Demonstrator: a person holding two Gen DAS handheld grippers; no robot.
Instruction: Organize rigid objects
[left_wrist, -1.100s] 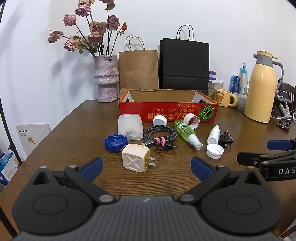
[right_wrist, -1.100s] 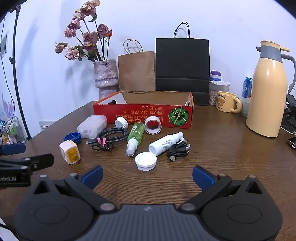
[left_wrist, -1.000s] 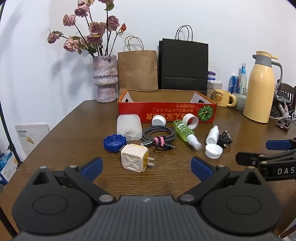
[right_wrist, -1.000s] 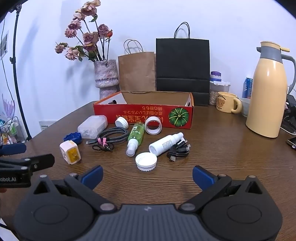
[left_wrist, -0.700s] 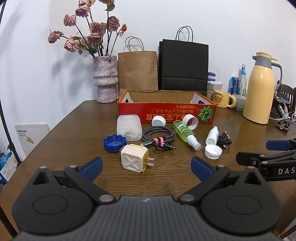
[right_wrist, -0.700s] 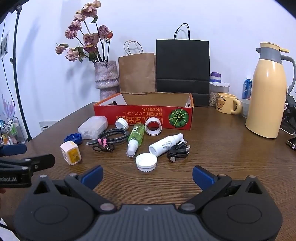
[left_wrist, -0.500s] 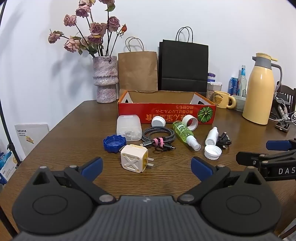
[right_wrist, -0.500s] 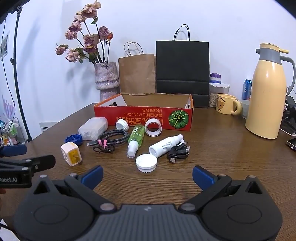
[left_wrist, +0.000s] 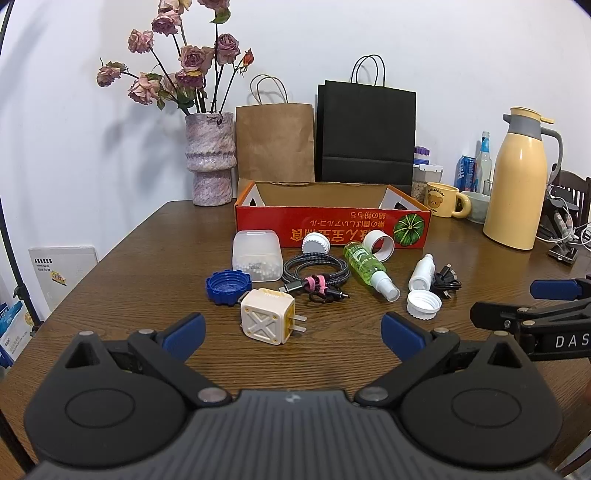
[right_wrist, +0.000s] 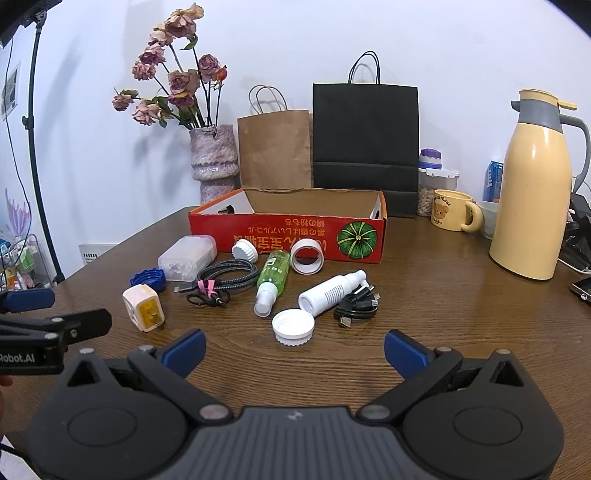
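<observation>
A loose cluster of small hard items lies mid-table on the dark, grained wooden table (left_wrist: 122, 280), just in front of the red cardboard box (left_wrist: 332, 226), an open-topped tray with a green pumpkin printed on its front wall that sits toward the far edge. From the left: a ridged blue cap (left_wrist: 228, 288) with a scalloped rim; behind it a frosted translucent plastic case (left_wrist: 255, 249) with small pale pieces inside; a cream, cube-shaped plug adapter (left_wrist: 269, 320) with a raised X on one face and two metal prongs, nearest the front edge; a coiled braided grey cable (left_wrist: 314, 271) bound with a pink tie; a small white ribbed cap (left_wrist: 315, 243) against the box wall; a clear green spray bottle (left_wrist: 369, 268) lying on its side; a white ring of tape (left_wrist: 379, 245) standing on edge; a white cylindrical bottle (right_wrist: 330, 292) lying down; a wide white ribbed lid (right_wrist: 293, 326), open side up; and a bundled black cable (right_wrist: 357, 305). The left gripper (left_wrist: 291, 334) hovers low near the front edge with its blue-padded fingers spread wide, holding nothing; the right gripper (right_wrist: 293, 349) is likewise spread and empty.
</observation>
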